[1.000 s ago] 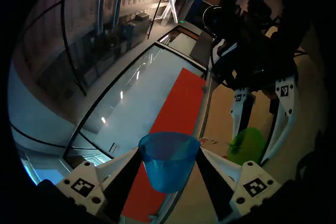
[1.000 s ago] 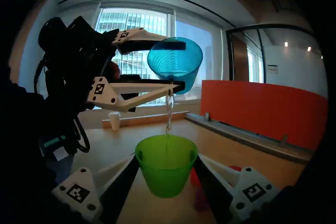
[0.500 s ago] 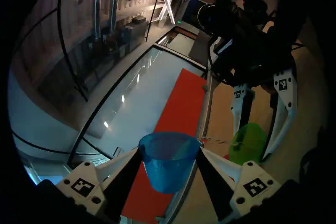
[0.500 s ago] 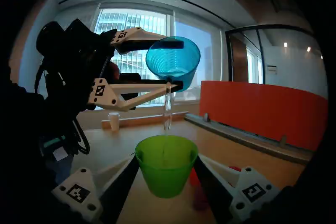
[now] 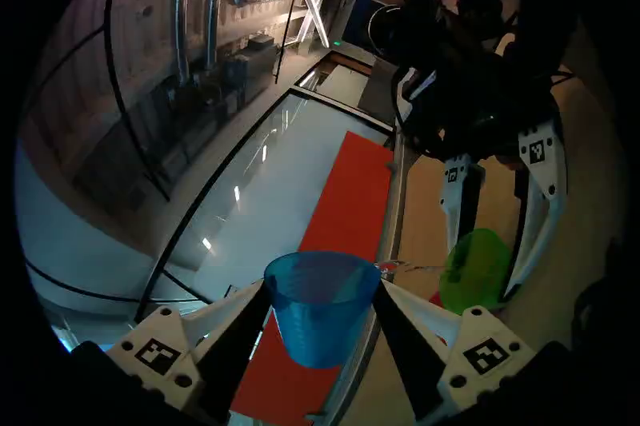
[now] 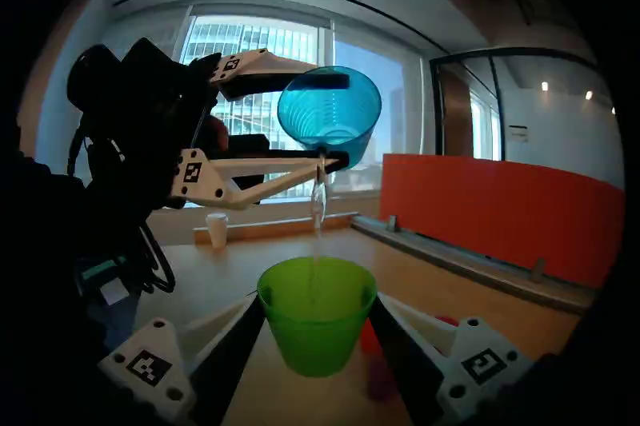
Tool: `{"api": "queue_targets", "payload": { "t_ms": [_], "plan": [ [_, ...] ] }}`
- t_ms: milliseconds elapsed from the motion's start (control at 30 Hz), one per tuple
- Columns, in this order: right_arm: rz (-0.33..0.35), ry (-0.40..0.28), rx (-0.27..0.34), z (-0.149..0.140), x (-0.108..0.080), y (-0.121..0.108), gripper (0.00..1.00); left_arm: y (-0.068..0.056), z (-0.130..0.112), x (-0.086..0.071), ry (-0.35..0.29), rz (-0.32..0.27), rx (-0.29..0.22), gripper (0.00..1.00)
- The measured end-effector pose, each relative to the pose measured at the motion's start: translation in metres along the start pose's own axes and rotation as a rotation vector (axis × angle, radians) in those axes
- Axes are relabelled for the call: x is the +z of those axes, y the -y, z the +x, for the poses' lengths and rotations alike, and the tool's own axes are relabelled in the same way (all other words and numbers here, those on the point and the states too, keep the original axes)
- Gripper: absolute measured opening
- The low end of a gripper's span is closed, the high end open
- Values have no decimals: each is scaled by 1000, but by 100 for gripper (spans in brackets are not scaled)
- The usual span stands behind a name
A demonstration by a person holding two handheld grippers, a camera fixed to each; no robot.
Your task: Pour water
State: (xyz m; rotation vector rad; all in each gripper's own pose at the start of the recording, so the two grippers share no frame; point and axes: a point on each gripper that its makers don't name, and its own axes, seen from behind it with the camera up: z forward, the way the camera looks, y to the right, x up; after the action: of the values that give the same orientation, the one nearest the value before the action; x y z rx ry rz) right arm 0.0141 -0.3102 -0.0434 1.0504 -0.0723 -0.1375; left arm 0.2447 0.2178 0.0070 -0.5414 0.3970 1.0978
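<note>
My left gripper (image 5: pixel 324 310) is shut on a clear blue cup (image 5: pixel 322 306), which it holds tipped on its side. In the right gripper view that same blue cup (image 6: pixel 330 116) hangs above a green cup (image 6: pixel 317 324), and a thin stream of water (image 6: pixel 318 206) falls from its rim into the green one. My right gripper (image 6: pixel 317 330) is shut on the upright green cup, just above a wooden table (image 6: pixel 448 286). In the left gripper view the green cup (image 5: pixel 475 268) sits between the right gripper's white fingers (image 5: pixel 542 218).
An orange partition (image 6: pixel 512 210) runs along the table's right side. A small white paper cup (image 6: pixel 217 229) stands by the window sill at the back. Something red and purple (image 6: pixel 373 362) lies on the table behind the green cup. A person's dark sleeve (image 6: pixel 48 266) fills the left.
The blue cup has shifted slightly left and up over the green cup, and the water keeps running. The left gripper's view has rolled a little further.
</note>
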Motion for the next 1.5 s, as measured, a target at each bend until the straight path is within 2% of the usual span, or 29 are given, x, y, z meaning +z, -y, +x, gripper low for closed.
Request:
{"api": "queue_targets", "payload": {
  "t_ms": [467, 1500],
  "plan": [
    [1, -2, -2, 2, 2, 1, 90, 5, 0, -1, -6, 6, 33, 87],
    [-4, -12, -5, 4, -2, -3, 90, 3, 7, -4, -11, 5, 136, 87]
  ]
}}
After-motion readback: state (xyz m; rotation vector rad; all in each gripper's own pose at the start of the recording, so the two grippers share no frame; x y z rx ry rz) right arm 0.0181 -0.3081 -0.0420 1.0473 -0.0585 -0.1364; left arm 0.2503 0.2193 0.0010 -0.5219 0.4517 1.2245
